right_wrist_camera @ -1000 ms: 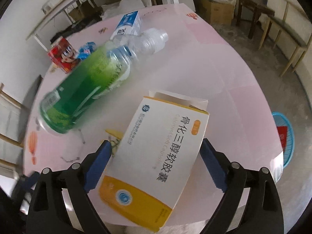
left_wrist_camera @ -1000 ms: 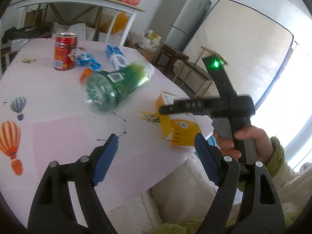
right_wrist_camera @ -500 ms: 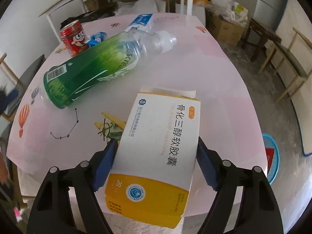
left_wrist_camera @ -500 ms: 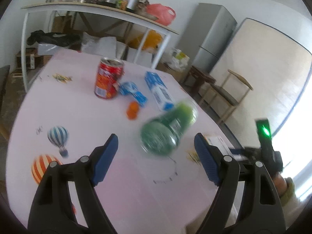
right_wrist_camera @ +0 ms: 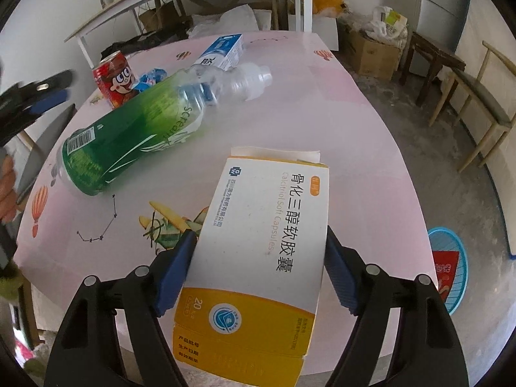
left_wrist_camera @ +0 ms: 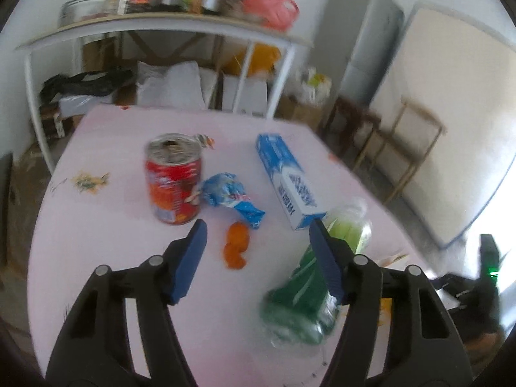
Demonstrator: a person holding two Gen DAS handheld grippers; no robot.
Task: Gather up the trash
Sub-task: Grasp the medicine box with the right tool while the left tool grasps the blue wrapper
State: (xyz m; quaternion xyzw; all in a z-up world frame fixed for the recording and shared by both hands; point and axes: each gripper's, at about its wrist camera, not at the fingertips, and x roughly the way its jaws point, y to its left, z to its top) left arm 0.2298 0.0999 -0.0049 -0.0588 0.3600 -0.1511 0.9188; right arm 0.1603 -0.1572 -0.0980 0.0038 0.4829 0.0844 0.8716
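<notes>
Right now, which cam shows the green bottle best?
Right wrist. The green bottle lies on its side on the table, sharp and whole, with label, barcode and capless neck all visible. In the left wrist view it is motion-blurred, and the left tool finger partly covers it.

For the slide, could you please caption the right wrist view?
Right gripper clamps a medicine box beside a toppled green bottle.

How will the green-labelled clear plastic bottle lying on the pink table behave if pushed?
The green-labelled clear plastic bottle lies on its side, so it will probably roll. It looks empty at the clear neck, so likely light and easily dented. Its smooth wall may slip in a gripper.
</notes>
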